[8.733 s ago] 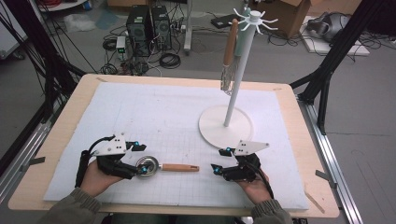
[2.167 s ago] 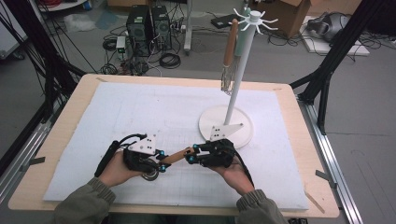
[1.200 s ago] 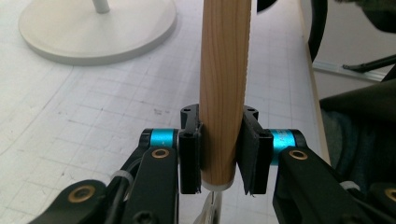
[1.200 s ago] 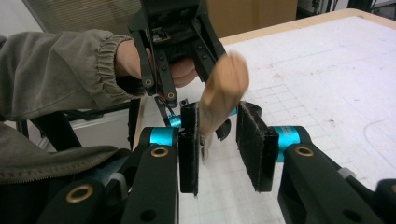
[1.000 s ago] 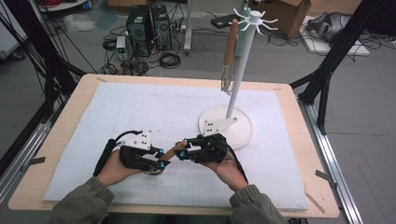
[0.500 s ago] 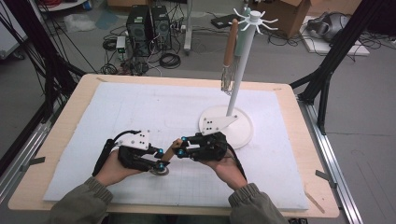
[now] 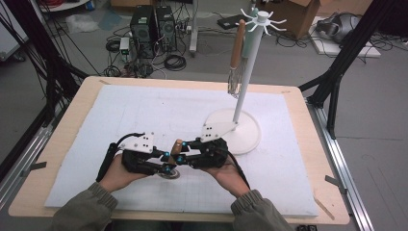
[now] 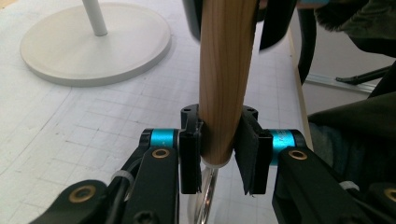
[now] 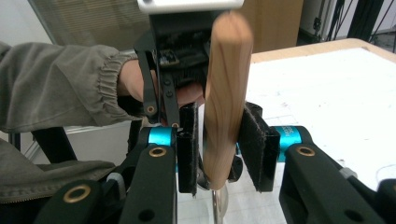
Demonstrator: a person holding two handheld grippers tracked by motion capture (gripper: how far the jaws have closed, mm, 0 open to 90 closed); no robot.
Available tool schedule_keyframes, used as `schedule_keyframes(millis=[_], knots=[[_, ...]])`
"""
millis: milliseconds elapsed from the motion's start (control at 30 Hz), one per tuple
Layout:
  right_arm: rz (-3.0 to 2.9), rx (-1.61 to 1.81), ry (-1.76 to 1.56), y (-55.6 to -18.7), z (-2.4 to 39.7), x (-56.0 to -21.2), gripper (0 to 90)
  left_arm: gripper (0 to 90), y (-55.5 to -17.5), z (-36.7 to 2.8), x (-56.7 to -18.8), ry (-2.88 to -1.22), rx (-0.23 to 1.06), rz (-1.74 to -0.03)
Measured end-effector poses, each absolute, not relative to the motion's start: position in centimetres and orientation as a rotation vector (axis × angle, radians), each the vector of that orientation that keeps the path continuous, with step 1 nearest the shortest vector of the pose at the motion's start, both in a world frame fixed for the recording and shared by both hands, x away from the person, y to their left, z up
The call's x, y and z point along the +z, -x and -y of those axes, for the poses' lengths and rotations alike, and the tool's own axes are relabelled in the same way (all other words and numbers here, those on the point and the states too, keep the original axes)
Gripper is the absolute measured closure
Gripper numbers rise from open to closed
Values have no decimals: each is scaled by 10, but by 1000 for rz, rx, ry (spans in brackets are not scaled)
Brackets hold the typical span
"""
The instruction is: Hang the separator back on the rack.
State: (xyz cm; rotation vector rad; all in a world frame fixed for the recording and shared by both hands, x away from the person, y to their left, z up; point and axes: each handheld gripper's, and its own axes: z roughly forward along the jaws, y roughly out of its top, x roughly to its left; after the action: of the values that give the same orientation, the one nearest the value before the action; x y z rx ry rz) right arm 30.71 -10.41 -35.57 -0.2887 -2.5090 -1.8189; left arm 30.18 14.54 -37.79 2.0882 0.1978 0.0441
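- We judge the step in hand to be a handover of the utensil with a round light-wood handle and a metal head (image 7: 176,148), low in the middle of the high view, just above the white-covered table (image 7: 298,192).
- The left claw (image 8: 219,144) pinches the handle near its metal end, with both pads against the wood.
- The right claw (image 9: 219,144) stands around the upper handle. Its jaws have just been opening, and a gap shows beside one pad, so it seems not to grip.
- To do this well, we would keep the left pinch firm, square the tilted handle between the right pads, and close fully before the left lets go.
- The hands should stay low, so that a slip costs little.
- The metal head is cut off at the bottom of both gripper views and half hidden under the claws in the high view, so we cannot tell its shape.
- The tall white stand with hooks (image 7: 245,82), upper right, is probably the goal; the free hooks are too small to judge.
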Motion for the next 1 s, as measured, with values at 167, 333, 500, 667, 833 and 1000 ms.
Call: schedule_keyframes(millis=[167,333,500,667,833,1000], knots=[[2523,-1803,284,-307,99,-359,723,720,-301,-145,-378,-2078,40,-201],[2517,-1803,279,-308,98,-357,726,713,-301,-145,-378,-2078,28,-190],[2516,-1818,289,-307,97,-357,718,723,-302,-145,-376,-2073,38,-200],[2502,-1840,311,-306,96,-358,707,724,-302,-145,-375,-2037,28,-215],[2500,-1830,321,-307,92,-366,712,724,-302,-146,-375,-2045,33,-216],[2510,-1824,322,-307,92,-365,722,704,-301,-146,-375,-2035,38,-218]])
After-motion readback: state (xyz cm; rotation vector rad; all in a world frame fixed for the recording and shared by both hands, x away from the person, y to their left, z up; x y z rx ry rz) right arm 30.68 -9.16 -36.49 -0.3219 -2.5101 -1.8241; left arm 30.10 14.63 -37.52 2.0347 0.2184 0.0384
